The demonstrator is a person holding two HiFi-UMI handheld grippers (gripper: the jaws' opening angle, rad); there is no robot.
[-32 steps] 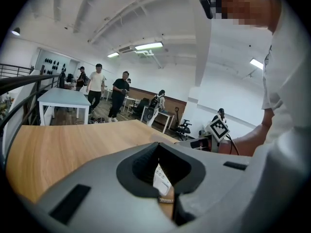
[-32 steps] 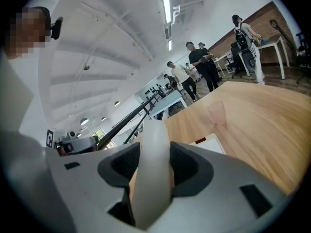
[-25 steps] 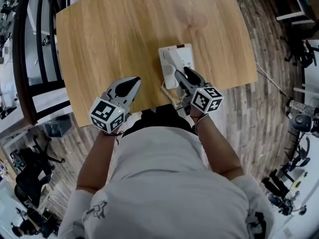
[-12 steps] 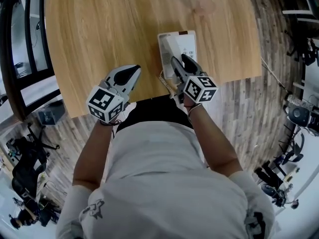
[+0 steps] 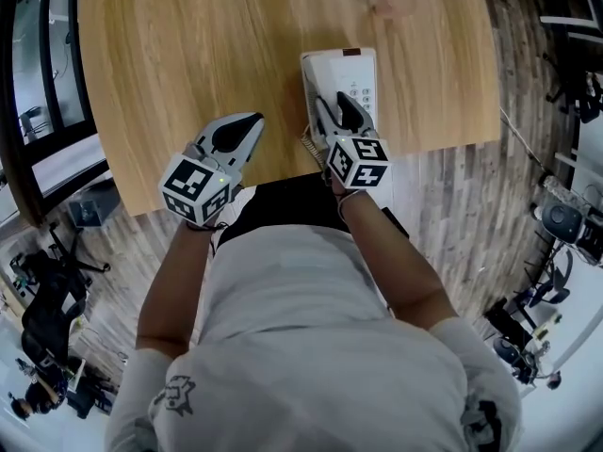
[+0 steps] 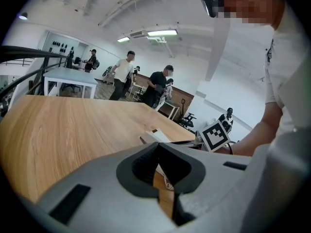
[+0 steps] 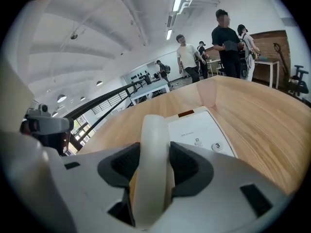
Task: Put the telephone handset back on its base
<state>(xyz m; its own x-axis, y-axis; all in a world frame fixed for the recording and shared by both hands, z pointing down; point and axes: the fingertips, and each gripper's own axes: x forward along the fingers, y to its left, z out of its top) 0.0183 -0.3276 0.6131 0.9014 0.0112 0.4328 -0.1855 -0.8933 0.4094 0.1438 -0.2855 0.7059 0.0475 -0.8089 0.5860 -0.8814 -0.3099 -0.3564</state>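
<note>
Right gripper [image 5: 336, 111] has its jaws spread fairly wide and pressed on both flanks of the white, rounded plastic telephone handset [image 7: 154, 135], which runs lengthwise up between the dark pads. Left gripper [image 5: 247, 126] has its jaws drawn together with nothing in them; only bare wood shows through the hollow behind the tips.

The handset sits over the left side of the flat white telephone base with round number keys [image 5: 354, 72], lined up with the base's long side. Whether it is fully seated in the cradle cannot be told. The base lies on the light wooden table [image 5: 188, 55], close to the near edge and towards the near right corner. A white coiled cord [image 5: 308, 142] hangs at the base's near left corner, by the table's near edge.

The left gripper is over the near edge too, left of the base and apart from it.
</note>
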